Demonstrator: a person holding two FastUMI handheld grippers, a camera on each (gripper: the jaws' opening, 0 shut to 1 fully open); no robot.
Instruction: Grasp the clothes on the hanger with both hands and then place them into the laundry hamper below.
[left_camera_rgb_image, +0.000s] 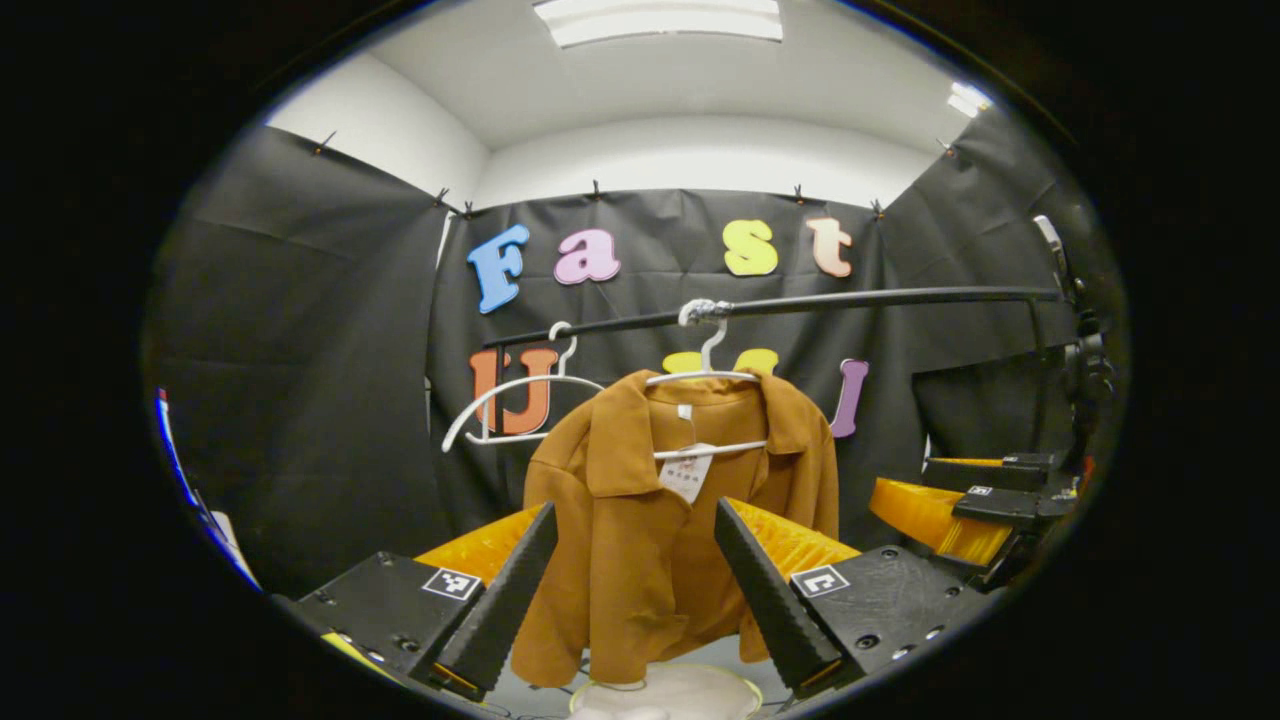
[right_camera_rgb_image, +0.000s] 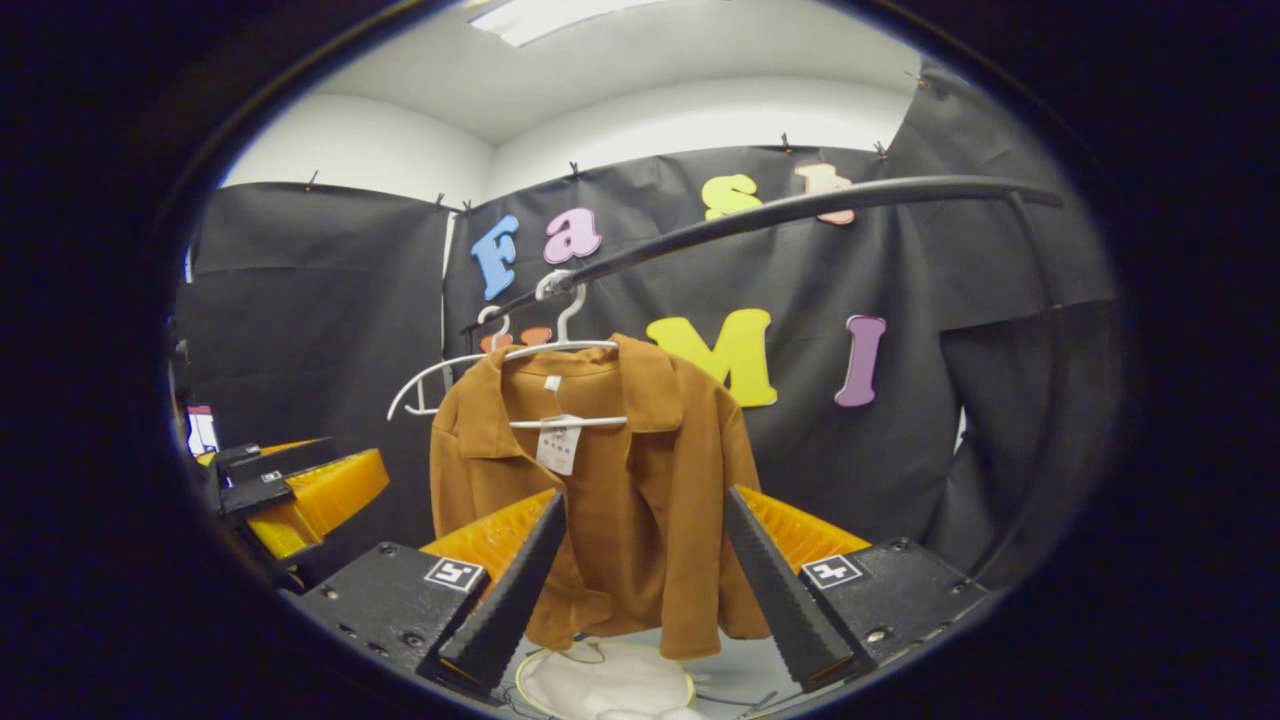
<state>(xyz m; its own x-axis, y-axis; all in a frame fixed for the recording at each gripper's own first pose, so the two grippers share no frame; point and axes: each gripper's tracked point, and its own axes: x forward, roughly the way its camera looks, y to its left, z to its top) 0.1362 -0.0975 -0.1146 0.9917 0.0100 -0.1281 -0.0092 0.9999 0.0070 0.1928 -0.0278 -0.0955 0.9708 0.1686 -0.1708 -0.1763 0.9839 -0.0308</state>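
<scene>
A brown collared jacket (left_camera_rgb_image: 640, 520) (right_camera_rgb_image: 600, 480) hangs on a white hanger (left_camera_rgb_image: 708, 380) (right_camera_rgb_image: 560, 350) from a black rail (left_camera_rgb_image: 800, 302) (right_camera_rgb_image: 800, 205). A paper tag dangles at its collar. My left gripper (left_camera_rgb_image: 632, 522) stands open, short of the jacket, which shows between its fingers. My right gripper (right_camera_rgb_image: 645, 510) is open too, facing the jacket from a little farther right. Each gripper shows at the edge of the other's view, the right gripper (left_camera_rgb_image: 985, 490) and the left gripper (right_camera_rgb_image: 280, 480). The white hamper rim (left_camera_rgb_image: 668, 690) (right_camera_rgb_image: 600, 680) lies below the jacket.
An empty white hanger (left_camera_rgb_image: 510, 400) (right_camera_rgb_image: 440, 375) hangs on the rail left of the jacket. Black cloth walls the booth on all sides. The rail's upright post (left_camera_rgb_image: 1085, 340) stands at the right.
</scene>
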